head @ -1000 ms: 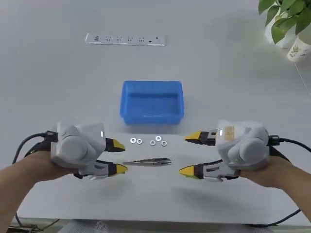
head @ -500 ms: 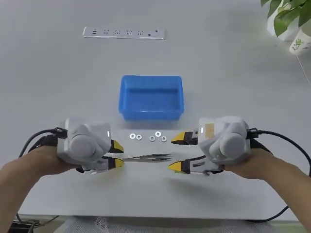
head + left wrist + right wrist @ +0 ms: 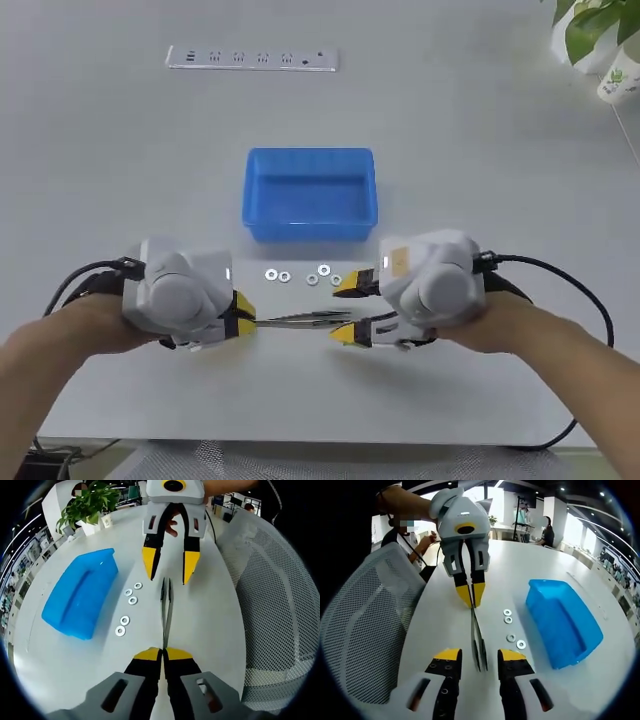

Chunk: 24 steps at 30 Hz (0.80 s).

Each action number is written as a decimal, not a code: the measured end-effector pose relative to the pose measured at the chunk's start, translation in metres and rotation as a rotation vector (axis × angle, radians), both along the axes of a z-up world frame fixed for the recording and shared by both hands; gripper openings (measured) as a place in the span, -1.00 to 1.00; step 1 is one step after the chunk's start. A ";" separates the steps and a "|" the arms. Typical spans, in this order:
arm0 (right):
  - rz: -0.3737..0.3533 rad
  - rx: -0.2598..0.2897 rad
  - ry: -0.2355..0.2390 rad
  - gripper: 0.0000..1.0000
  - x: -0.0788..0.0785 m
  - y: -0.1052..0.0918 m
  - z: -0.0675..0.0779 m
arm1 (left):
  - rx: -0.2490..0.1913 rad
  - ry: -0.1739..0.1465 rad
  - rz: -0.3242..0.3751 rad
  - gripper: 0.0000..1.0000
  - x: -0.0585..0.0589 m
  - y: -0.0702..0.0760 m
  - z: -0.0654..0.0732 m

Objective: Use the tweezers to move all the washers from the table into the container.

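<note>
The tweezers (image 3: 300,319) lie flat on the tabletop (image 3: 470,150), lengthwise between the two grippers. They are on the person's side of the loose row of five washers (image 3: 312,281), and the blue container (image 3: 310,230) sits just beyond those washers. The left gripper (image 3: 244,314) has its jaws clenched on the joined end of the tweezers; in the left gripper view the yellow tips meet right where the thin steel runs in. The right gripper (image 3: 343,311) has its jaws released, one tip on either side of the spread-arm end, and as far as can be told it is not touching it. The tweezers look like thin, springy metal: light, smooth and likely to slip or swivel under hard tips. They also lie so low on the tabletop that little of them stands up to pinch. The working hold probably belongs across the two arms near their middle, flat face to flat face, so that closing the jaws closes the points; a hold at the joined end only steadies. The washers look small, flat, light and slick, probably best caught by the rim.
</note>
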State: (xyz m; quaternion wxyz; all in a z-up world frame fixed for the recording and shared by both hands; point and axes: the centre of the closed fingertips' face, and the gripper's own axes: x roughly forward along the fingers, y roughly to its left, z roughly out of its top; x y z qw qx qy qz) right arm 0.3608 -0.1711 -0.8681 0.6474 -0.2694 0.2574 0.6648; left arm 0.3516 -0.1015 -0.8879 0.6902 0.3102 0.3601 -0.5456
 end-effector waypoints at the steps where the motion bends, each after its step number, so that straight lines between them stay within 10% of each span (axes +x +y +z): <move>1: 0.002 -0.002 0.002 -0.41 0.000 0.000 -0.001 | 0.001 0.000 0.002 -0.87 0.000 0.000 0.000; 24: 0.044 -0.049 0.009 -0.55 -0.001 0.008 -0.015 | -0.003 0.002 -0.018 -0.89 0.001 0.000 -0.001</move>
